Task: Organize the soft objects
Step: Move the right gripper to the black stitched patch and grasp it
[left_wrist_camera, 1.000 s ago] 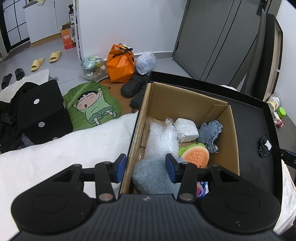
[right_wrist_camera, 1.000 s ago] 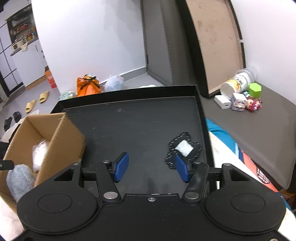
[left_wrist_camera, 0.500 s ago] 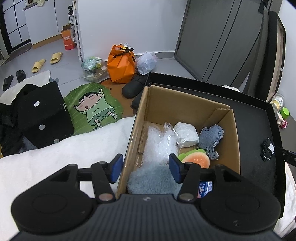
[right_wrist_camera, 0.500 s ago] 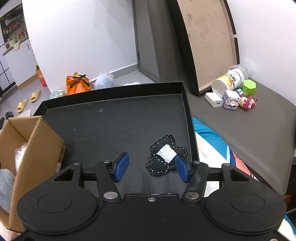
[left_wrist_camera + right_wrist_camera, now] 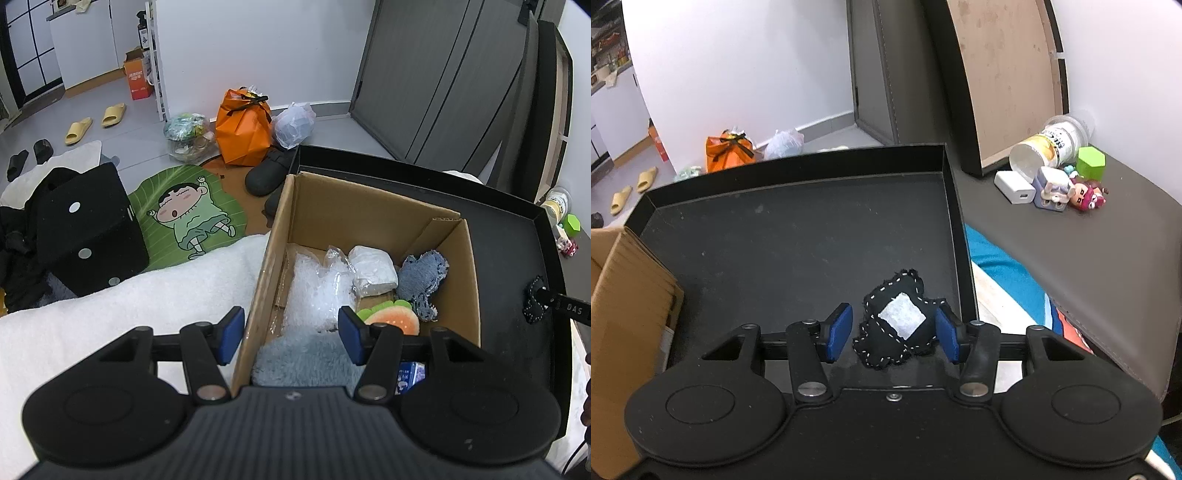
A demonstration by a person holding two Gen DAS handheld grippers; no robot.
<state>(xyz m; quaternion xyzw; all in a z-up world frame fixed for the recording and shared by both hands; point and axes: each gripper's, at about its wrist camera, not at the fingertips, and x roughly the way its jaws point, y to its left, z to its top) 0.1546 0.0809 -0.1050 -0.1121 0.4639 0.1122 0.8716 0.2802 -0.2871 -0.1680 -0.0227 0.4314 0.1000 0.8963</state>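
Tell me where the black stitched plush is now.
The black stitched plush lies on the black tray, between the open right gripper fingers, near the tray's right wall.

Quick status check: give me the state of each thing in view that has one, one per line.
Left gripper: open, empty, straddling the box's near-left wall.
Right gripper: open, black fabric piece between its fingers, not clamped.
Black fabric piece: lying on the tray.
Cardboard box: open-topped, partly filled with soft items.
Black tray: holding box and fabric piece.
Cup: tipped on its side.
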